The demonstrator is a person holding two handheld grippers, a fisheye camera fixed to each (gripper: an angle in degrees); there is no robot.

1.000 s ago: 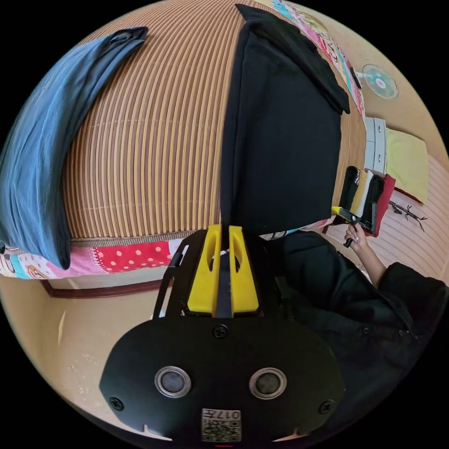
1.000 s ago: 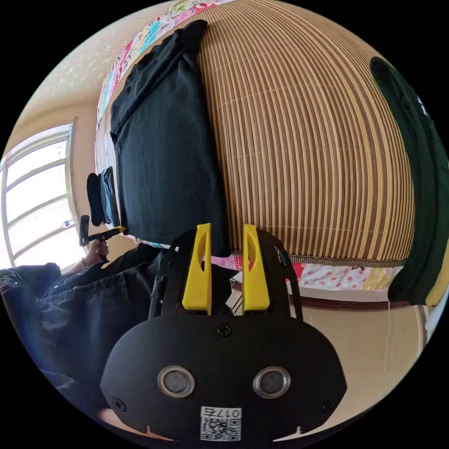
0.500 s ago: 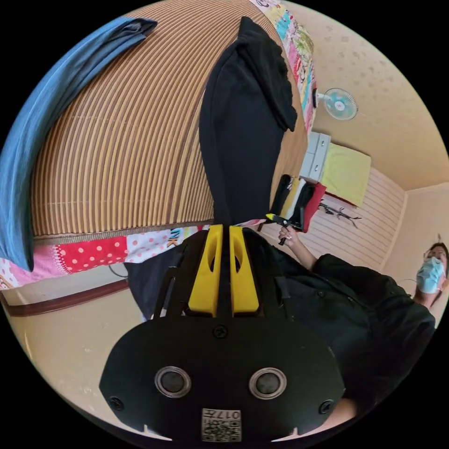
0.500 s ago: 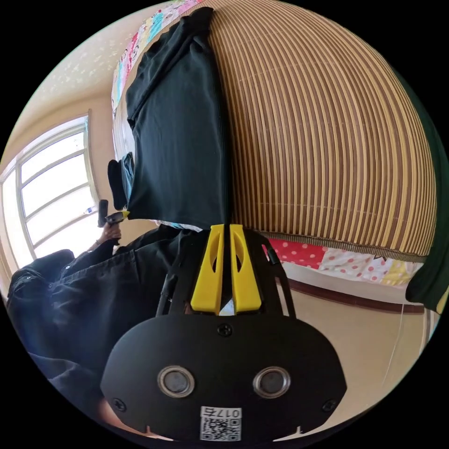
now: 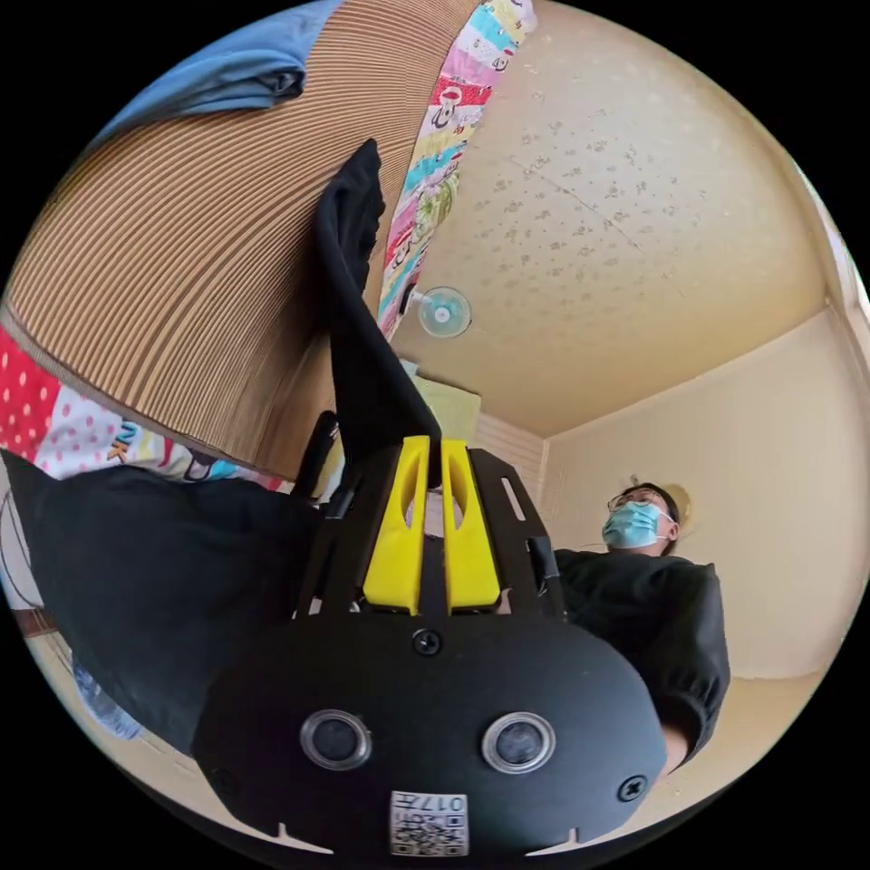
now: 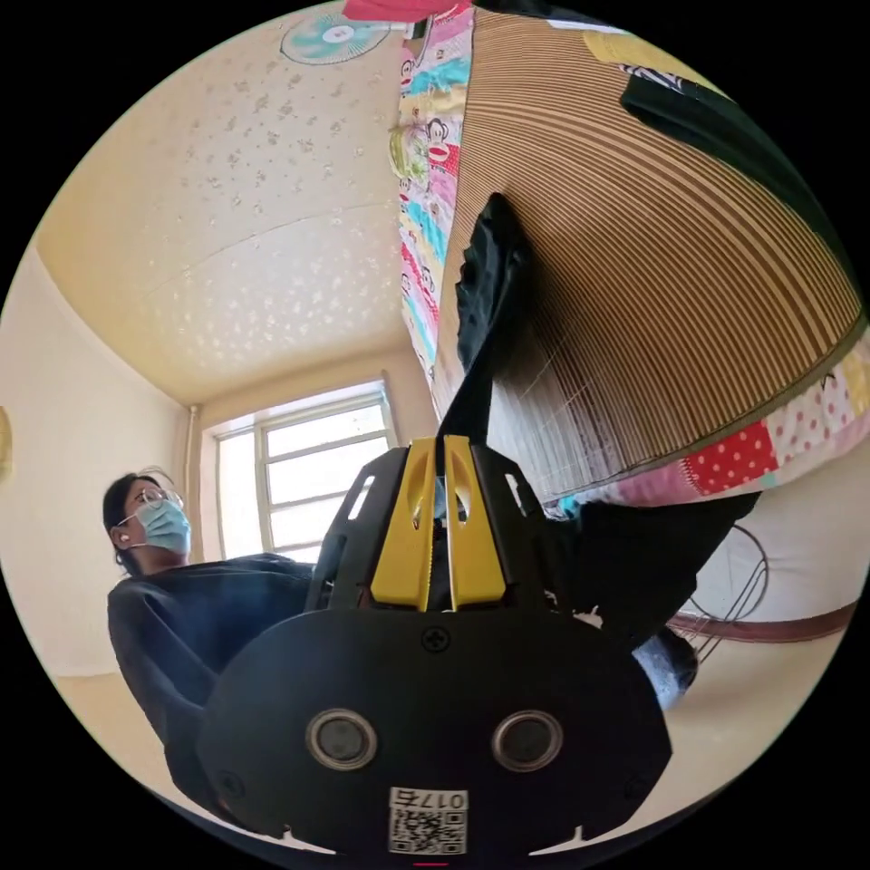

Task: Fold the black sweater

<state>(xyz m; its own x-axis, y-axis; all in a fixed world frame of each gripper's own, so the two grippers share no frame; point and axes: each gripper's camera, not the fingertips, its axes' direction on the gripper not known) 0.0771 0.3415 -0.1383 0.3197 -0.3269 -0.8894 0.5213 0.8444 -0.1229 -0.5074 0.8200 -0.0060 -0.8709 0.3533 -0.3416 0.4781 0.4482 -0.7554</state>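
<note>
Bed under a striped bamboo mat (image 5: 163, 272), patchwork quilt (image 5: 435, 172) showing along its edges. A blue garment (image 5: 245, 72) lies at the far part of the mat in the left gripper view; a dark green garment (image 6: 743, 136) lies well apart on it in the right gripper view. A person in a dark jacket (image 5: 652, 616) stands beside the bed.

The black sweater (image 5: 362, 362) is raised edge-on off the mat. Its far end touches the mat (image 6: 494, 263); the near end runs up to the grippers, with more black cloth hanging below.

Left gripper (image 5: 433, 471): jaws clenched, a black hem pinched between them. Right gripper (image 6: 439, 471): jaws likewise closed on the sweater's edge.

Step in hand, by judgement: carrying the near hem over toward the far end for a crosswise fold. To do it well:
- keep both grips firm until cloth lies flat;
- hold the two grippers level and the hem between them taut, so the fold line runs straight;
- lay the hem even with the far edge, then release;
- watch the hanging cloth for bunching underneath.
</note>
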